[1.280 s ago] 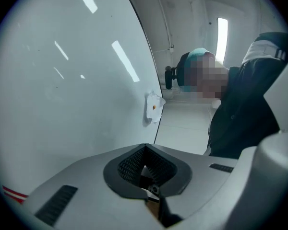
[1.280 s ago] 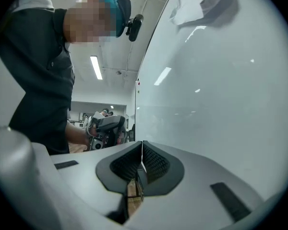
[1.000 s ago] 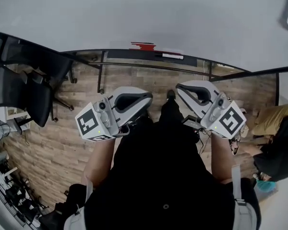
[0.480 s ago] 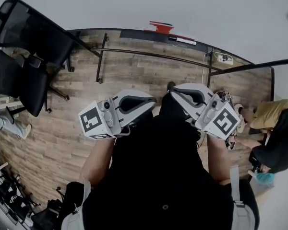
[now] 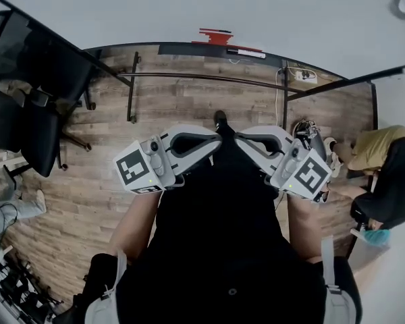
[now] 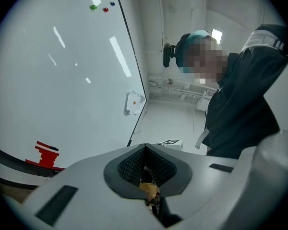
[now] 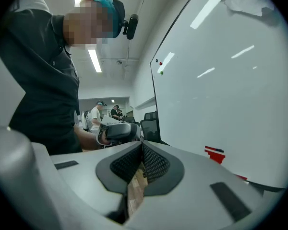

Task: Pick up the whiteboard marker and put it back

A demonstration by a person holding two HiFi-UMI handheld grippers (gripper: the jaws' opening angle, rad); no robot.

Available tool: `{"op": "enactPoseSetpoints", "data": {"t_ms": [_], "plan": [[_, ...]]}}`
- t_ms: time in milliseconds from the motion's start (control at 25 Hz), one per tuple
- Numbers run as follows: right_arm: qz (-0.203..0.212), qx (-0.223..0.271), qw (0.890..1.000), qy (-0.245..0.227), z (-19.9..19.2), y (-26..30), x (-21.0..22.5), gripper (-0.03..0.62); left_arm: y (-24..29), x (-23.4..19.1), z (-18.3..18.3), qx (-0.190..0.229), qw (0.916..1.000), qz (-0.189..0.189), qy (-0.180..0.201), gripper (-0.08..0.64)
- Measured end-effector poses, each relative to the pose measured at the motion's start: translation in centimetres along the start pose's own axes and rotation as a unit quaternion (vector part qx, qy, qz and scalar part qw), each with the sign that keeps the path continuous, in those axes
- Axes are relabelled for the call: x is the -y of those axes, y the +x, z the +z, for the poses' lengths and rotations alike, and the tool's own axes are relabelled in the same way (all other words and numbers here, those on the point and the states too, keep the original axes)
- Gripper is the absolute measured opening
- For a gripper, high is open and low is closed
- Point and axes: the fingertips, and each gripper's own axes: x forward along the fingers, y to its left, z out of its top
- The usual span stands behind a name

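Whiteboard marker (image 5: 246,52): pale barrel, lying flat on the ledge (image 5: 182,49) at the foot of the whiteboard (image 5: 189,5) — ahead of both claws, well apart from them, slightly toward the right claw's side.
Red block (image 5: 216,37): on the same ledge, just beside the marker, straight beyond the two claw tips.
Left claw (image 6: 145,163): jaws pressed together with nothing pinched; only a sliver of floor shows through the gap behind the pads.
Right claw (image 7: 142,159): jaws also pressed together, holding nothing; its tip is near the left claw's tip, both held out in front of the person's dark torso.
Wood floor (image 5: 88,181): plank pattern, below both claws.
Office chairs (image 5: 27,113): black, well off to the left claw's side.
Person in a yellow top (image 5: 381,157): low down, far out on the right claw's side.
Magnets (image 6: 105,9): small coloured dots high on the board, above the left claw.
Crumpled white sheet (image 6: 134,102): stuck at the board's edge — above the left claw's tip.
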Motion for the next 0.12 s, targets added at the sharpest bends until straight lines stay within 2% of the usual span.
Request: {"op": "enactPoseSetpoints", "data": {"t_ms": [120], "plan": [[0.015,-0.002,1.0,0.007,0.01,0.22,0.0,0.018,0.23,-0.67,-0.58,-0.011,0.9999,0.009,0.007,0.011]]}}
